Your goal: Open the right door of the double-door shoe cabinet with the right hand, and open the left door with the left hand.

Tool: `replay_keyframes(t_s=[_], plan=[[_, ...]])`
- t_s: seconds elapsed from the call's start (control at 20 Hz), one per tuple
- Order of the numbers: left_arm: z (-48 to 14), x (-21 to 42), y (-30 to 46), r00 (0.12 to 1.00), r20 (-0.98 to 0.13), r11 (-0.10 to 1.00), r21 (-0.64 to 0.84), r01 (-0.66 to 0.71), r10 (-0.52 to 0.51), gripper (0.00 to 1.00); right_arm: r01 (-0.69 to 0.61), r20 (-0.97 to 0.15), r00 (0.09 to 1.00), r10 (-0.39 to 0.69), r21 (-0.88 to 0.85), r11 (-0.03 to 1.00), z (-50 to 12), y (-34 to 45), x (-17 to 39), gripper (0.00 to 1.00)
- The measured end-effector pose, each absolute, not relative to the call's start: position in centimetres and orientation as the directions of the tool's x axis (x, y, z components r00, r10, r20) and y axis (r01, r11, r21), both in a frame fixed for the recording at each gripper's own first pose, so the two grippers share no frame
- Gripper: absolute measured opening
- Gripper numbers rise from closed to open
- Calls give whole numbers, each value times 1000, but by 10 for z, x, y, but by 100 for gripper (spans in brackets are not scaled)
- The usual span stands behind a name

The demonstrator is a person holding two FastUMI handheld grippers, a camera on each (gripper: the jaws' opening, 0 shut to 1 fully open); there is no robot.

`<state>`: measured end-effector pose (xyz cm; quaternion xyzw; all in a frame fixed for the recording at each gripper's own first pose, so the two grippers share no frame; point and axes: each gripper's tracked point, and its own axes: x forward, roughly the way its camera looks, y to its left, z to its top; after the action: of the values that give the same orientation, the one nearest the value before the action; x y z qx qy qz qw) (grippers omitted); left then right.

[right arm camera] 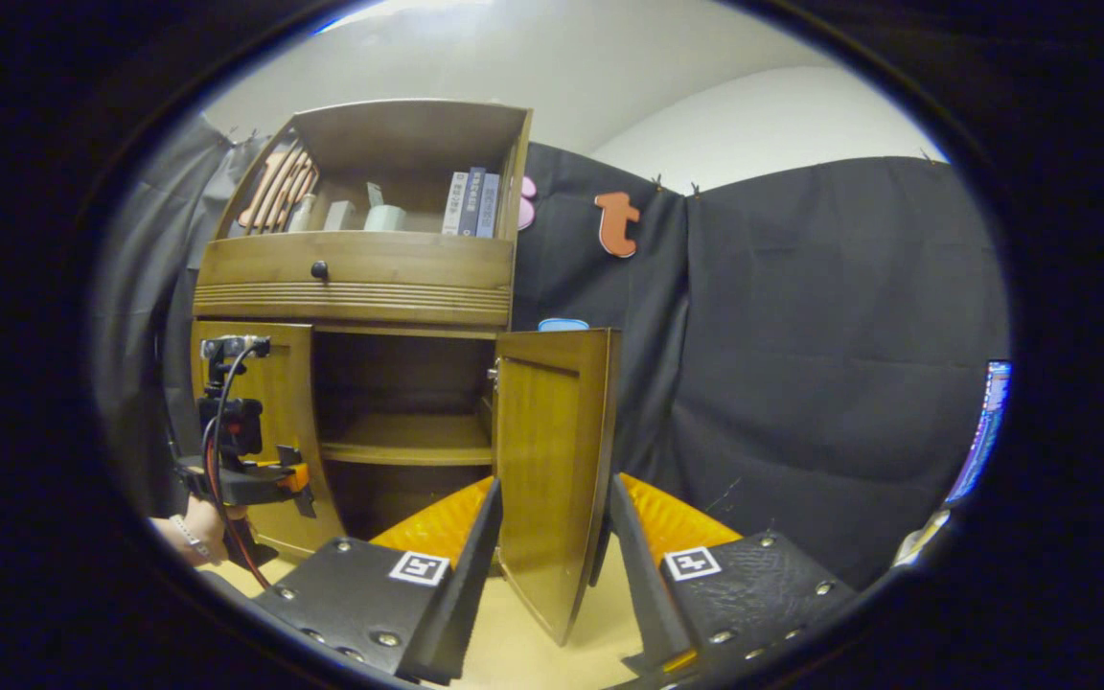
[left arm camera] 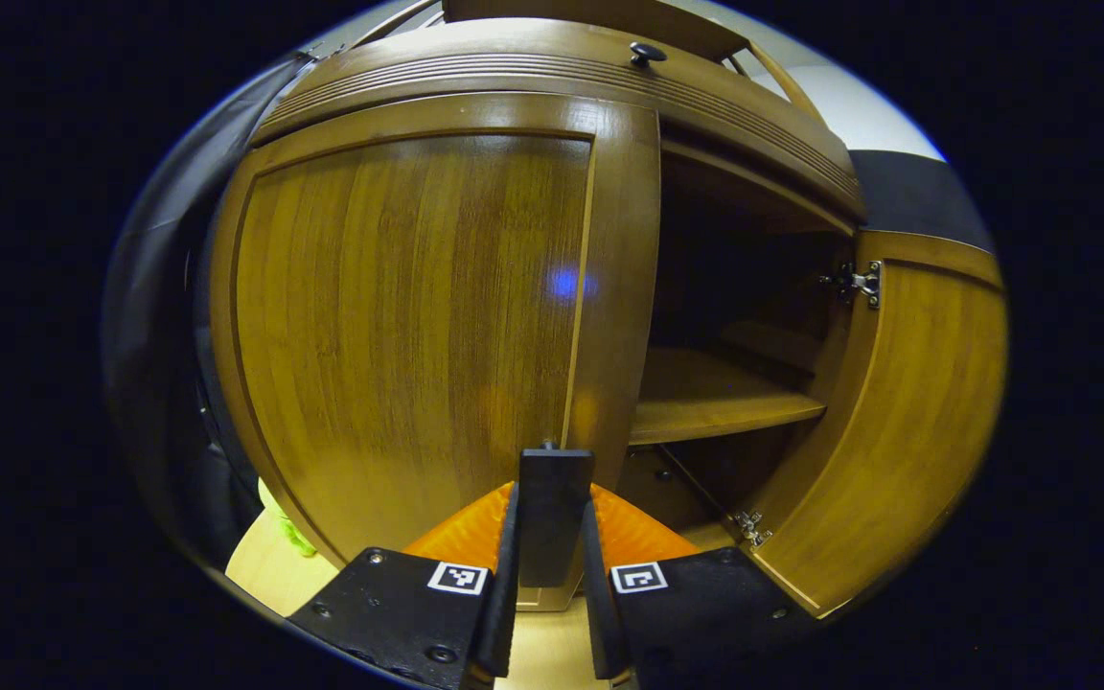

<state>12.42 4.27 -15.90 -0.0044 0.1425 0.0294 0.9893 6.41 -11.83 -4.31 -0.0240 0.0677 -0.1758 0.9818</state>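
Shoe cabinet [right arm camera: 360, 278] sits against the far wall: right door [right arm camera: 552, 460] already swung wide, right gripper [right arm camera: 552, 565] fingers apart around its edge. Left door [left arm camera: 408, 326] remains closed (left gripper [left arm camera: 552, 537] fingers clamp its edge), so half done.

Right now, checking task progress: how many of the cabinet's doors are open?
1. The right door is swung wide, between the right gripper fingers. The left door is shut or nearly so, its edge between the left gripper fingers.

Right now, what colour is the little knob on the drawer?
Black knob, clearest in the left gripper view.
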Motion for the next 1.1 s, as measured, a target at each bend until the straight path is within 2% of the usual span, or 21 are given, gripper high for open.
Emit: replay_keyframes(t_s=[0.05,0.15,0.2,0.45,0.5,0.55,0.85,0.9,0.95,1.1], plan=[[-157,118,42,959,-278,998,-7,-55,51,33,332,-132,932,-338,-67,941,-46,-117,66,75],[-155,108,42,962,-271,999,-18,-41,35,35,302,-141,941,-307,-57,952,-50,-112,70,74],[-155,102,43,963,-269,999,-26,-35,27,32,285,-145,946,-290,-51,957,-52,-109,73,81],[-150,72,47,964,-263,998,-40,-43,31,32,177,-175,969,-176,-14,984,-66,-81,97,81],[-150,66,49,965,-260,998,-48,-46,32,35,151,-177,973,-150,-8,988,-67,-75,100,81],[-149,61,50,966,-258,997,-56,-50,34,32,127,-180,975,-126,-6,992,-68,-68,103,81],[-145,26,62,963,-261,991,-99,-93,64,32,-2,-203,979,7,24,1000,-78,-33,114,82],[-145,20,65,963,-262,989,-107,-102,71,35,-19,-208,978,25,30,999,-81,-27,115,82],[-144,15,67,962,-263,988,-109,-110,78,32,-35,-212,976,42,36,999,-83,-23,115,82],[-143,2,74,960,-261,985,-114,-132,99,32,-80,-227,970,91,57,995,-92,-9,117,81]])
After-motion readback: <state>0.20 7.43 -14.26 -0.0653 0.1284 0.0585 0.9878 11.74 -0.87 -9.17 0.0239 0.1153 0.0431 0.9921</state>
